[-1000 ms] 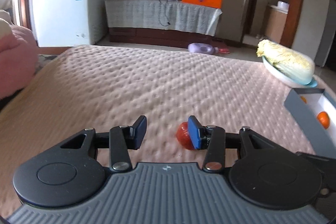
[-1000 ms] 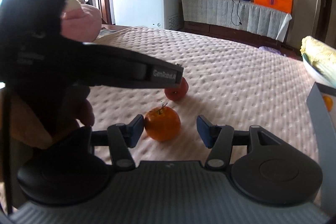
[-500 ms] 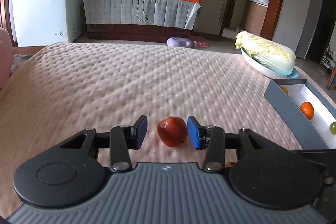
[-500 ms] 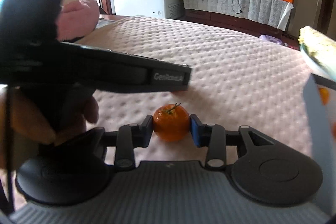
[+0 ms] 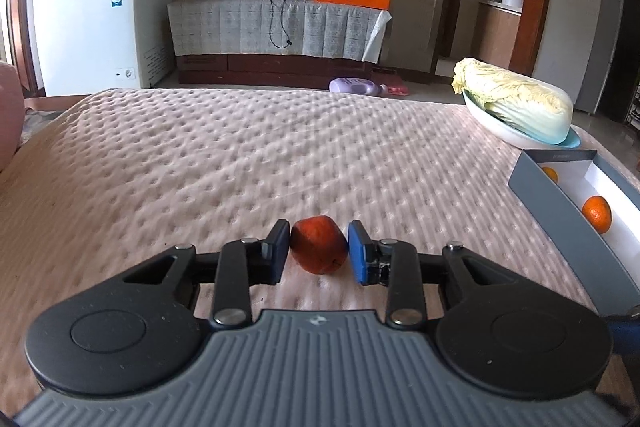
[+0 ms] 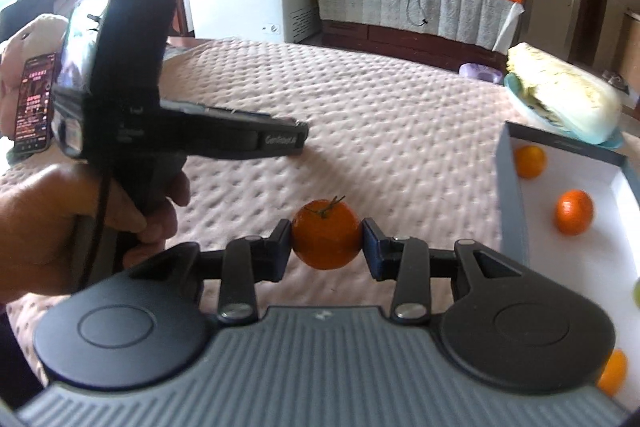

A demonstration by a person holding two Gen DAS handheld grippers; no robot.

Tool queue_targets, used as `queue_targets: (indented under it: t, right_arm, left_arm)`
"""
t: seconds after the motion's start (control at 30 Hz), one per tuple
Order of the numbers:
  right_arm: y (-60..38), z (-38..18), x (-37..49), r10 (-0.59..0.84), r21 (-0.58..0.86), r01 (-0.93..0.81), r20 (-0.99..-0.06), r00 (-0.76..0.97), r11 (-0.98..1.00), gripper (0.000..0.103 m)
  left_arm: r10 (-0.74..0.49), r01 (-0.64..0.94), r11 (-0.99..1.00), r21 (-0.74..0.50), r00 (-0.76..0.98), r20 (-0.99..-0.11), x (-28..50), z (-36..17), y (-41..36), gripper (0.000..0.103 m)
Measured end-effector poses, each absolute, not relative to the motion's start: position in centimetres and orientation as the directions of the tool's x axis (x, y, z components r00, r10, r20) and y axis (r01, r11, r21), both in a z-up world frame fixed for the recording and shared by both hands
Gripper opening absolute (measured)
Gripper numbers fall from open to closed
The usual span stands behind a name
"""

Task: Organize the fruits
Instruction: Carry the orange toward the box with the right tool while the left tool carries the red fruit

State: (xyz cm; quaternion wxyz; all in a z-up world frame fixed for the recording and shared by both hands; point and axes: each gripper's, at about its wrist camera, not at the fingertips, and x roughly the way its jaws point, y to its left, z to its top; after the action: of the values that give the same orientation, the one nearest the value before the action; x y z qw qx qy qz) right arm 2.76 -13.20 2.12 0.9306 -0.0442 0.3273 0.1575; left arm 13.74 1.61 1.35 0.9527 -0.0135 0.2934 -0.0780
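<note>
Nearest in the right wrist view, an orange tangerine [image 6: 326, 239] is clamped between the fingers of the right gripper [image 6: 326, 241], both pads pressing its sides, and it appears lifted clear of the bed [image 6: 400, 131]. The carry to the grey box [image 6: 514, 203] at the right is best kept level and unhurried, and the fruit released only once it is over the white floor of the box.

In the left wrist view, a red fruit [image 5: 319, 243] lies on the bed between the fingers of the left gripper [image 5: 319, 251], whose jaws have just been closing. The left pad touches it, while a sliver of gap seems to remain at the right pad — so the squeeze should be finished before any lift.

Counted: one tangerine held and one red fruit on the bed. Three orange fruits are seen in the box, plus a greenish one at the frame edge. Farther off, one cabbage [image 5: 516, 105] rests on a plate.
</note>
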Motion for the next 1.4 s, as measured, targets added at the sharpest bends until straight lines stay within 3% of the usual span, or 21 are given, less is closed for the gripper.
queue_targets:
  t: [0.33,0.57,0.97,1.4]
  right_arm:
    - [-14.6,5.1,-2.7,0.272,0.021,-0.316,-0.566,0.778,0.948,0.040]
    - [-15.4,6.7,-6.5,0.251,-0.048,-0.321,-0.518,0.818,0.946,0.040]
    - [-21.3,7.2,-8.2,0.168,0.013,-0.187,-0.505,0.847,0.982,0.040]
    - [-24.5,6.8,-9.5,0.147,0.028,-0.153,-0.495,0.856,0.988,0.040]
  left_arm:
    - [-0.067,0.044,0.998,-0.055,0.836,-0.545,10.1,3.6,2.2,0.036]
    - [-0.097,0.081,0.995,-0.054,0.852,-0.515,4.6,6.0,1.0,0.036]
    - [-0.222,0.227,0.973,-0.050,0.840,-0.495,-6.7,7.9,-3.4,0.036]
    - [-0.208,0.222,0.974,-0.038,0.824,-0.527,-6.6,6.8,-7.2,0.036]
